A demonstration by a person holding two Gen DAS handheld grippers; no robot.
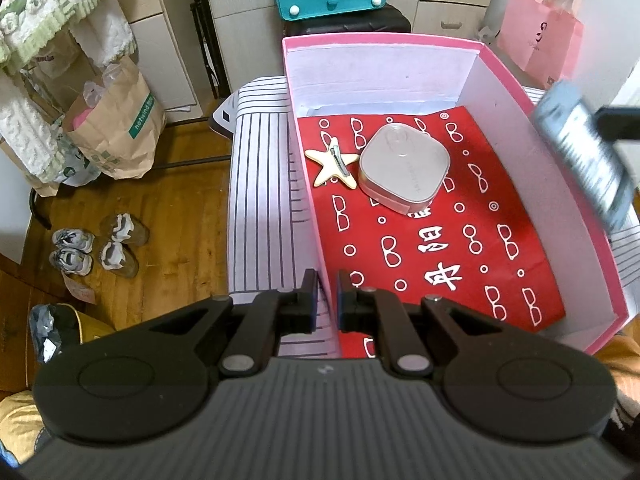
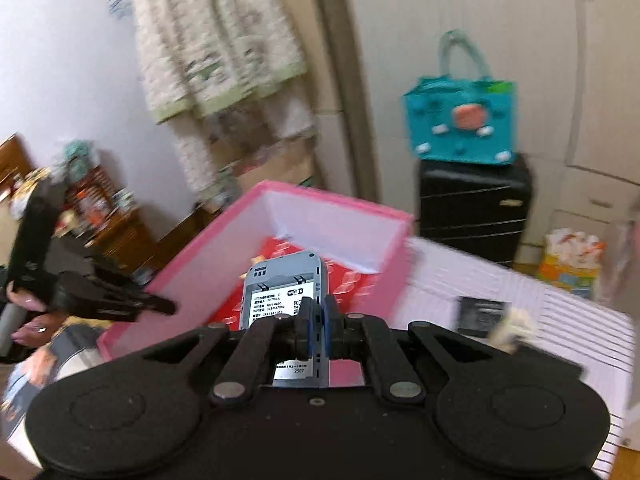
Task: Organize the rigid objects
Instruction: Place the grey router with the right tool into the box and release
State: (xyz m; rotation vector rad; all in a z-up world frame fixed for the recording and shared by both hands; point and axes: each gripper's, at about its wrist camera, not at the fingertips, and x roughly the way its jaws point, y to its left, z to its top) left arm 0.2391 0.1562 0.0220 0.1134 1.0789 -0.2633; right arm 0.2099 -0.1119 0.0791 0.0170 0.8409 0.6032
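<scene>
- Your left hand-held gripper [image 1: 327, 294] pinches the pink box's [image 1: 552, 168] near-left wall, its fingers clenched on either side.
- Your right hand-held gripper [image 2: 319, 320] grasps a grey router [image 2: 286, 284] by its edge, held over the box's near rim.
- Inside, on red paper [image 1: 432, 248], a star clip [image 1: 332, 162] lies just beside a silver case [image 1: 404, 168].
- The box sits on a striped surface [image 1: 260, 200].

Right gripper [image 2: 319, 322] clamps a grey wifi router [image 2: 284, 284] edge-on, label facing left, held over the pink box [image 2: 192, 264] with red lining. Left gripper [image 2: 120, 300] sits at the box's left wall. Black card [image 2: 482, 314] lies on the striped cloth [image 2: 560, 312].
</scene>
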